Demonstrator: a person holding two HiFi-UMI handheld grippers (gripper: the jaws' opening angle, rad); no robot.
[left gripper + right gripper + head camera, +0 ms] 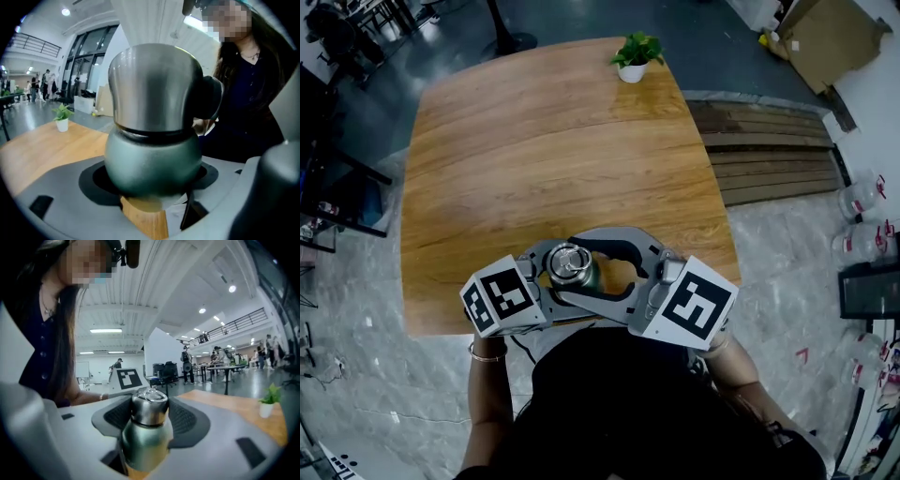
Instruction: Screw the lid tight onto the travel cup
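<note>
The travel cup (570,265) stands near the front edge of the wooden table (534,150), with a dull green body (152,161) and a steel lid (157,84) on top. My left gripper (547,277) comes in from the left and is shut on the cup's rounded body, whose sides press into the dark pads (96,180). My right gripper (581,268) reaches in from the right. Its long curved jaws close round the upper part of the cup at the lid (149,404), between the ribbed pads (187,420).
A small potted plant (635,54) stands at the table's far edge. Right of the table lie wooden slats (769,150) and flattened cardboard (830,37). Black furniture (337,187) stands left of the table. People and tables show in the hall beyond.
</note>
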